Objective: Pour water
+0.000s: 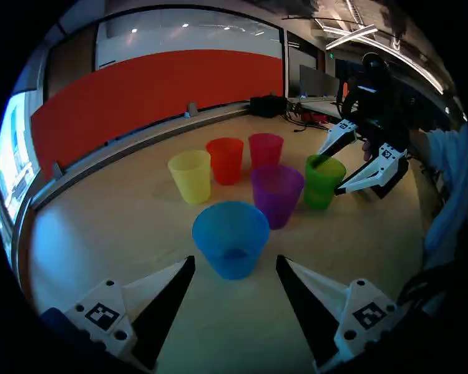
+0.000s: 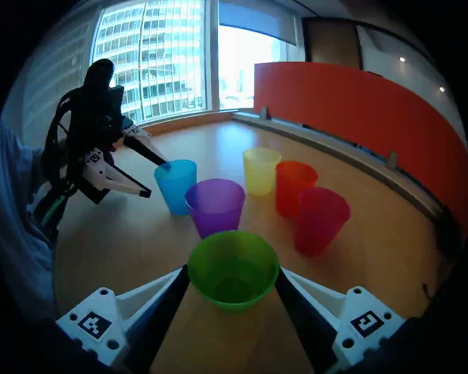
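Note:
Several coloured plastic cups stand close together on a wooden surface. The blue cup (image 1: 231,240) sits just ahead of my left gripper (image 1: 234,258), whose fingers are spread wide with their tips level with its base. My right gripper (image 2: 232,269) is open too, and the green cup (image 2: 234,268) stands between its fingertips, which lie close beside the rim. Both cups look to hold a little liquid at the bottom. Beyond them are the purple cup (image 1: 277,193), yellow cup (image 1: 190,176), orange cup (image 1: 225,160) and magenta cup (image 1: 266,149). All cups stand upright.
A long red wall panel (image 1: 153,87) runs behind the surface, with a low ledge (image 1: 140,140) at its foot. Tall windows (image 2: 165,62) stand at the far side. A person's light sleeve (image 1: 449,187) shows at the right, and cables and dark gear (image 1: 268,106) lie far back.

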A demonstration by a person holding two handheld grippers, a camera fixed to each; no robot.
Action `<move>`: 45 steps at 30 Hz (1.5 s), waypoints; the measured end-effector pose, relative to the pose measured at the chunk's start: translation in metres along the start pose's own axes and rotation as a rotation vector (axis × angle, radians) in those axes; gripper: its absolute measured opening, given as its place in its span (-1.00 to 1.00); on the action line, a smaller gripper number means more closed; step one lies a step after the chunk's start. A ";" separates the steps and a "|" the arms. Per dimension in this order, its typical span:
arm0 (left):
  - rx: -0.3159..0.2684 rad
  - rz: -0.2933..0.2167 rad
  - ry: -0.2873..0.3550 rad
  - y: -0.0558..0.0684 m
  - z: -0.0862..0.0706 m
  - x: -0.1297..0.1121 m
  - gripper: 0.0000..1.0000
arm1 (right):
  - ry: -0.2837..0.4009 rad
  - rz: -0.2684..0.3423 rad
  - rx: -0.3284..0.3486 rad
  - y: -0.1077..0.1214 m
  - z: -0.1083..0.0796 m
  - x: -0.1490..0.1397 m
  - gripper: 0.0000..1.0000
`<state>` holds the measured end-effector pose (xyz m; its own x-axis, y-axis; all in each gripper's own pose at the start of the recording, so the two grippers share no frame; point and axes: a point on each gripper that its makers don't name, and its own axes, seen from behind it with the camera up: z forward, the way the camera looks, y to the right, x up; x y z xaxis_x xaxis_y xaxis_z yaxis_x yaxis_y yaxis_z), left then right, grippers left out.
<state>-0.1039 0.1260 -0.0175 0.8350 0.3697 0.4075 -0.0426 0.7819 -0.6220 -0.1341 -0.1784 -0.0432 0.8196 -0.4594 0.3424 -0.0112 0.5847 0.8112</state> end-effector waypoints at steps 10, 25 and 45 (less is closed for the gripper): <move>0.040 -0.018 0.022 -0.006 -0.011 0.000 0.93 | 0.008 0.015 -0.042 0.005 -0.017 -0.007 1.00; 0.136 -0.051 0.113 -0.021 -0.036 0.008 0.93 | 0.068 0.046 -0.133 0.012 -0.061 -0.007 1.00; 0.437 -0.064 0.383 -0.064 -0.107 0.050 0.93 | 0.358 0.138 -0.481 0.065 -0.131 0.052 1.00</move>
<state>-0.0004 0.0411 -0.0287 0.9788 0.1707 0.1134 -0.1400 0.9612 -0.2378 -0.0172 -0.0767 -0.0350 0.9714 -0.1538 0.1807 0.0607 0.8972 0.4374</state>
